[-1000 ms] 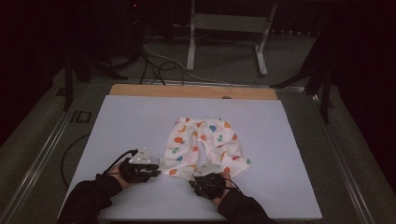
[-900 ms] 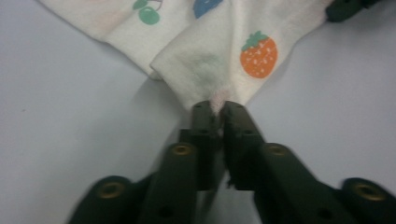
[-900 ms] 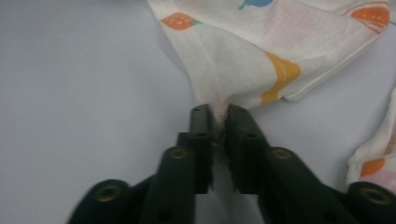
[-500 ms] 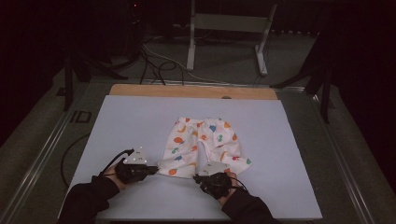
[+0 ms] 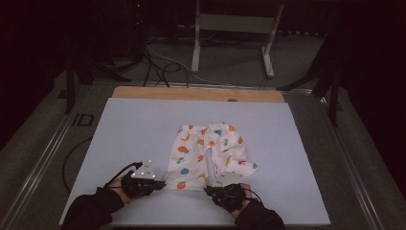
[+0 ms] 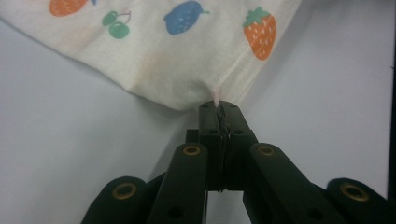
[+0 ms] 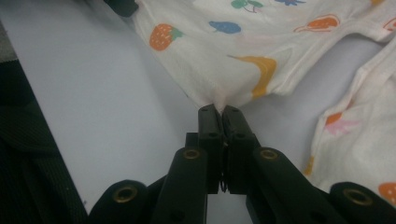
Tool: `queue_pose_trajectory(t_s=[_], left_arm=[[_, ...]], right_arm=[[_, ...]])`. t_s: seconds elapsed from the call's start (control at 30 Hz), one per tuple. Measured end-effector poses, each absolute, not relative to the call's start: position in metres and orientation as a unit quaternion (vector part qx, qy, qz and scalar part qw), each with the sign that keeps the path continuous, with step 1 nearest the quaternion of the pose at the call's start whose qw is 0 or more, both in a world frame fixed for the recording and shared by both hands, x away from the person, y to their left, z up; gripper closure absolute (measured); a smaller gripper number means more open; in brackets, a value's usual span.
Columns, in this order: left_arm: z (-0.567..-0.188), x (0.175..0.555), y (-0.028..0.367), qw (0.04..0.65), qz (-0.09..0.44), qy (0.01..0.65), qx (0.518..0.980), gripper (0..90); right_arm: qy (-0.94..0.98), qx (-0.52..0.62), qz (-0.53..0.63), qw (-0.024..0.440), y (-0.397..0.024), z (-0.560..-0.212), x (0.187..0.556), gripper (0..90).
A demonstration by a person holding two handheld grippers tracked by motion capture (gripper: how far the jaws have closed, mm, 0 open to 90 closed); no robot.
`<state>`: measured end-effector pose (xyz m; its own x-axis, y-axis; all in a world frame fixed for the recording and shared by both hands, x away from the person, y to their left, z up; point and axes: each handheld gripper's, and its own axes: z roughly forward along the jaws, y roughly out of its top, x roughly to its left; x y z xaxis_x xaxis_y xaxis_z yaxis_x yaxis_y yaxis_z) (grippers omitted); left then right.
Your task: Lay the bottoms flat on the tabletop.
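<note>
We found the fruit-print shorts (image 5: 208,153) lying near the front middle of the white table (image 5: 124,129), with the left gripper (image 6: 218,108) clamped on one corner of the near hem and the right gripper (image 7: 221,112) clamped on the other, each pair of jaws pressed together on a pinch of cloth. We judged the garment light, soft and limp, likely to sag and crease between holds, so stitched hem corners offered the firmest purchase.

Both my forearms low at near edge, left gripper (image 5: 160,184) and right gripper (image 5: 209,189) each with jaws clamped tight on a pinch of cloth (image 5: 207,152).
</note>
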<state>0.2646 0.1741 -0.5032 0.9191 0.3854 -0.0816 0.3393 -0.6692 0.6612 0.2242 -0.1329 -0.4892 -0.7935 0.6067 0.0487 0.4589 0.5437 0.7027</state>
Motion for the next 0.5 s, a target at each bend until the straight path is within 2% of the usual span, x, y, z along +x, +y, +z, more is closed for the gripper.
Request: queue_pose_trajectory(t_s=[0.13, 0.23, 0.3, 0.37, 0.43, 0.5], left_arm=[[-0.504, 0.263, 0.174, 0.352, 0.011, 0.183, 0.918, 86.4], [-0.503, 0.261, 0.177, 0.357, -0.002, 0.172, 0.918, 79.9], [-0.503, 0.260, 0.179, 0.368, 0.005, 0.175, 0.913, 67.6], [-0.502, 0.259, 0.180, 0.370, 0.031, 0.186, 0.910, 41.8], [-0.500, 0.261, 0.181, 0.374, 0.031, 0.199, 0.905, 28.0], [-0.499, 0.261, 0.181, 0.383, 0.026, 0.196, 0.902, 14.1]], right_arm=[[0.867, 0.315, 0.376, 0.093, -0.140, -0.489, 0.224, 84.9], [0.854, 0.320, 0.398, 0.098, -0.146, -0.484, 0.225, 74.8], [0.844, 0.322, 0.417, 0.101, -0.152, -0.479, 0.229, 57.4], [0.832, 0.328, 0.432, 0.116, -0.158, -0.475, 0.232, 42.2], [0.826, 0.327, 0.443, 0.122, -0.164, -0.473, 0.236, 23.5], [0.820, 0.328, 0.450, 0.133, -0.171, -0.472, 0.239, 17.4]])
